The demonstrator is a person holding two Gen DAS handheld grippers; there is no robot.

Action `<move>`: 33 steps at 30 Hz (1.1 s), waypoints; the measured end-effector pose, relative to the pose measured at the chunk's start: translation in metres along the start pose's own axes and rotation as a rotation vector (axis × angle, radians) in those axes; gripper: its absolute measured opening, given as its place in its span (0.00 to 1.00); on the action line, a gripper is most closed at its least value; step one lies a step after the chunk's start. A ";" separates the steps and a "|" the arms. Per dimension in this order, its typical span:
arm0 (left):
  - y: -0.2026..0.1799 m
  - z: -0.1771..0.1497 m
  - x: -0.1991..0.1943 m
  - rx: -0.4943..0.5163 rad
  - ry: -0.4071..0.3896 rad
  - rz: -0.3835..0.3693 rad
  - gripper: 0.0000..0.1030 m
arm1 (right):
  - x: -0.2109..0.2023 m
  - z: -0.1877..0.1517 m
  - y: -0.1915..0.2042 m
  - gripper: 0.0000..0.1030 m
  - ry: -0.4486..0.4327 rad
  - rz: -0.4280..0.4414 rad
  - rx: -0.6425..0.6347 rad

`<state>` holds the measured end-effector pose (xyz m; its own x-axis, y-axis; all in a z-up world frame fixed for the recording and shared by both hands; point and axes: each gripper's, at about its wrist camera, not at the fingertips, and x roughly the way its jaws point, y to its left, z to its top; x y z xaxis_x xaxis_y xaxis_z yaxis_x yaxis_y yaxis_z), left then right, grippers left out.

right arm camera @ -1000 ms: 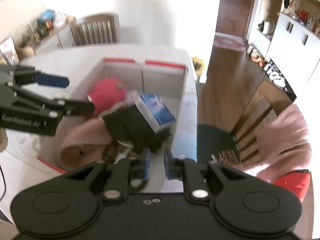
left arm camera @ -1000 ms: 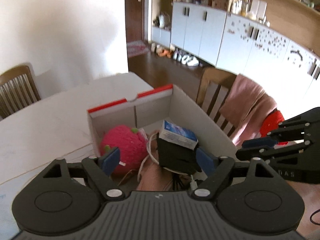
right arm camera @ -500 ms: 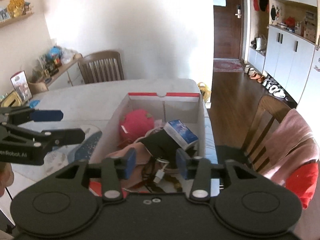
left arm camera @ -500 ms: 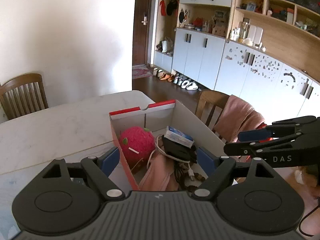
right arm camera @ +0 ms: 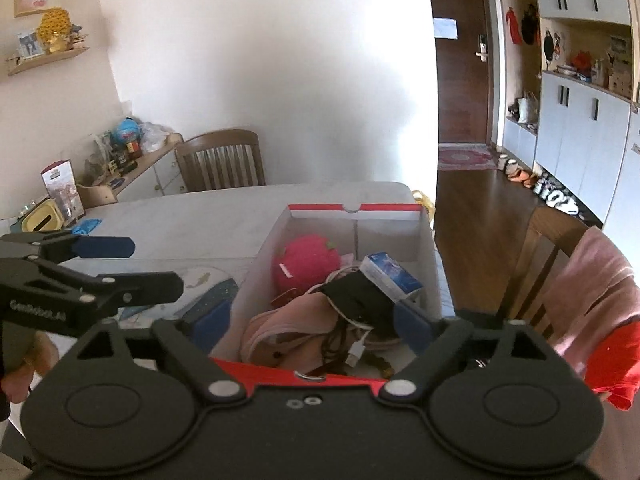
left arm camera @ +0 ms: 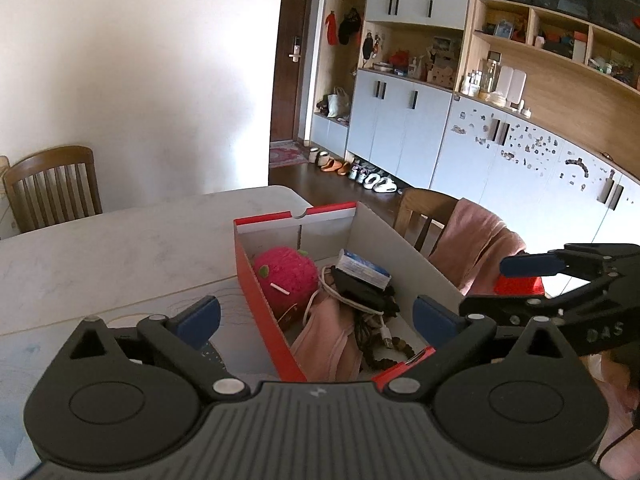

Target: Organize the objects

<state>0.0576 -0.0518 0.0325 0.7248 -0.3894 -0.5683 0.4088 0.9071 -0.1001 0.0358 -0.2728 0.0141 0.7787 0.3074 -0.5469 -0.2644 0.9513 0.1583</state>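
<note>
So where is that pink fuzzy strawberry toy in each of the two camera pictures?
Left wrist view: the strawberry toy sits just left of centre, against the box's red left wall.
Right wrist view: the strawberry toy sits near the centre, in the far left part of the box.
Shared landmark: the blue and white carton lies just to the right of it in both pictures.
</note>
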 end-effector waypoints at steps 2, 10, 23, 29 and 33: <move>0.001 -0.002 -0.001 -0.003 -0.001 -0.004 1.00 | -0.003 -0.002 0.001 0.98 -0.018 -0.001 0.009; 0.007 -0.007 -0.007 -0.024 -0.007 0.006 1.00 | -0.011 -0.008 0.001 0.99 -0.046 0.023 0.032; 0.009 -0.014 -0.011 -0.025 -0.008 0.034 1.00 | -0.014 -0.012 0.004 0.99 -0.037 0.010 0.033; 0.009 -0.014 -0.010 -0.014 -0.006 0.021 1.00 | -0.014 -0.012 0.006 0.99 -0.032 0.004 0.035; 0.010 -0.014 -0.010 -0.013 -0.008 0.014 1.00 | -0.014 -0.012 0.007 0.99 -0.030 -0.003 0.040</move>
<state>0.0470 -0.0363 0.0251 0.7349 -0.3780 -0.5630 0.3912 0.9145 -0.1034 0.0163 -0.2707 0.0124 0.7964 0.3049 -0.5223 -0.2398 0.9520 0.1902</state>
